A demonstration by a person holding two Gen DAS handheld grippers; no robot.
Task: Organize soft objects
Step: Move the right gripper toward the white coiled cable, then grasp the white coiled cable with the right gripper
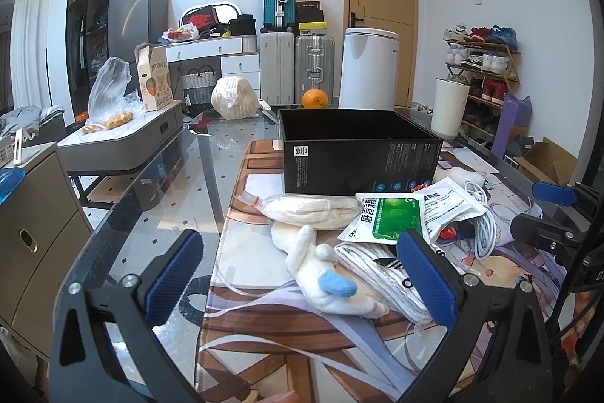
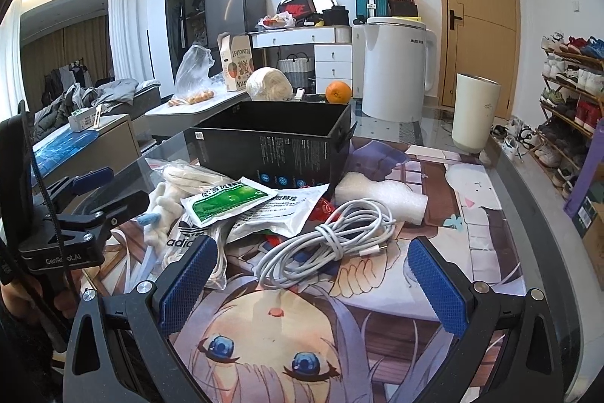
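Note:
A white plush toy (image 1: 324, 274) with a blue patch lies on the printed mat, between the fingers of my open, empty left gripper (image 1: 302, 280). Beside it lie white Adidas socks (image 1: 385, 274), a bagged white cloth (image 1: 309, 210) and medicine sachets (image 1: 392, 220). An open black box (image 1: 358, 153) stands behind the pile. My right gripper (image 2: 313, 284) is open and empty, just short of a coiled white cable (image 2: 324, 244). The sachets (image 2: 230, 201), the box (image 2: 271, 142) and a white foam piece (image 2: 381, 195) show in the right wrist view.
A white cup (image 2: 475, 112), a white kettle (image 2: 392, 67) and an orange (image 2: 338, 92) stand at the back of the glass table (image 1: 151, 199). A wrapped round bundle (image 1: 234, 97) lies at the far edge. A shoe rack (image 2: 570, 93) is on the right.

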